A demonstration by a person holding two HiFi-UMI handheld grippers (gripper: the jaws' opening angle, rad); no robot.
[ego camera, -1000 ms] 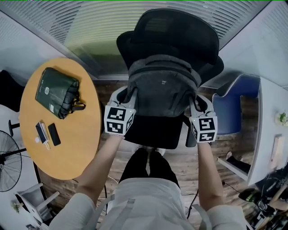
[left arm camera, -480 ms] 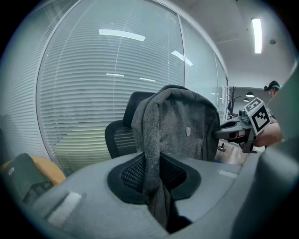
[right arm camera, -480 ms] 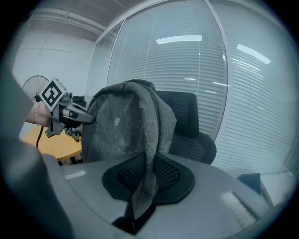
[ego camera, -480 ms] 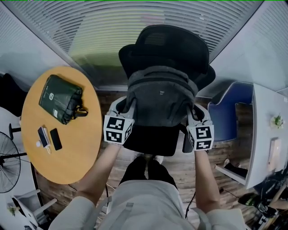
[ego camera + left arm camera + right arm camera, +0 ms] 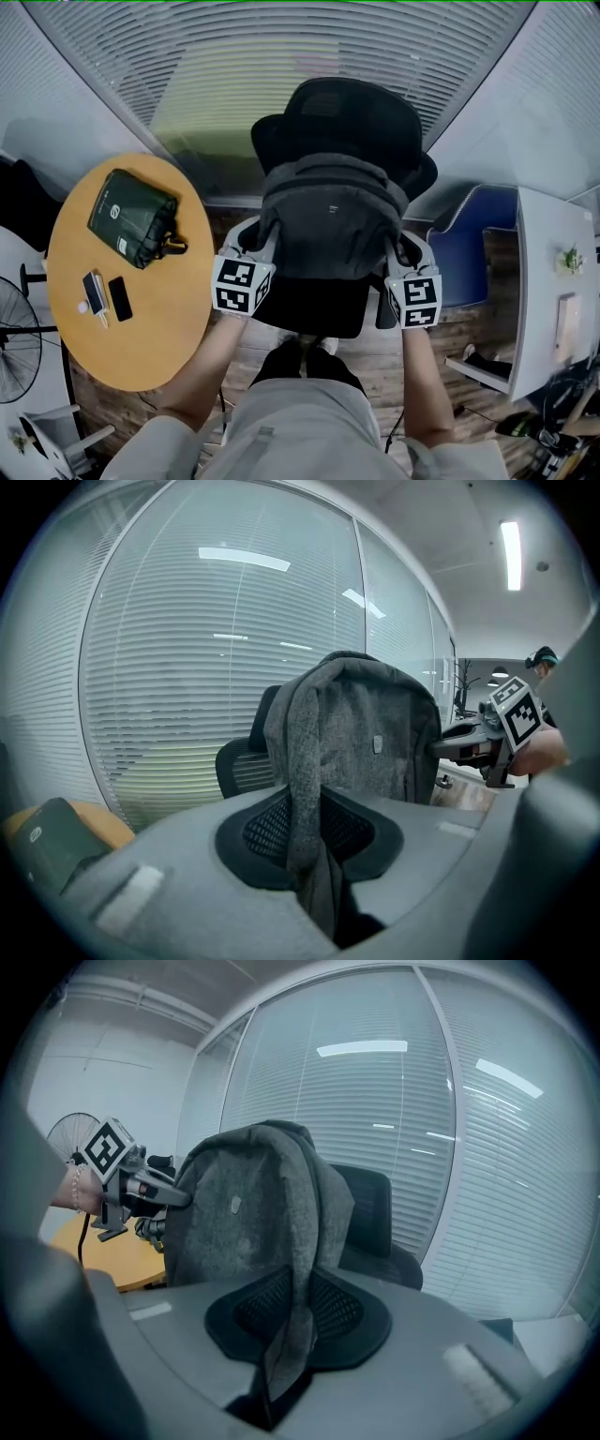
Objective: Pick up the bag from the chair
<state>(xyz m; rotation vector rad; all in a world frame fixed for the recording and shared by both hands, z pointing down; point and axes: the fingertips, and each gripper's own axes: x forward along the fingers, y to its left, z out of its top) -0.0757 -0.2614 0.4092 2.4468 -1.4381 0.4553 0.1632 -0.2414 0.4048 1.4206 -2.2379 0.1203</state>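
— Blinds (image 5: 234,66) behind, office chair (image 5: 342,112) at twelve o'clock. Where's the bag (image 5: 333,220)?
— Dead centre, before the backrest, seemingly clear of the seat.
— Why both tongs?
— Left tongs (image 5: 262,239) at nine o'clock, right tongs (image 5: 398,248) at three. Each is clenched on a shoulder strap (image 5: 302,789), probably sharing the weight so it hangs level.

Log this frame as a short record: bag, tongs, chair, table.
bag: grey backpack, upright in front of the chair's backrest
left tongs: shut on left strap
right tongs: shut on right strap
chair: black office chair, seat toward the person
table: round, wooden; holds green pouch and phone
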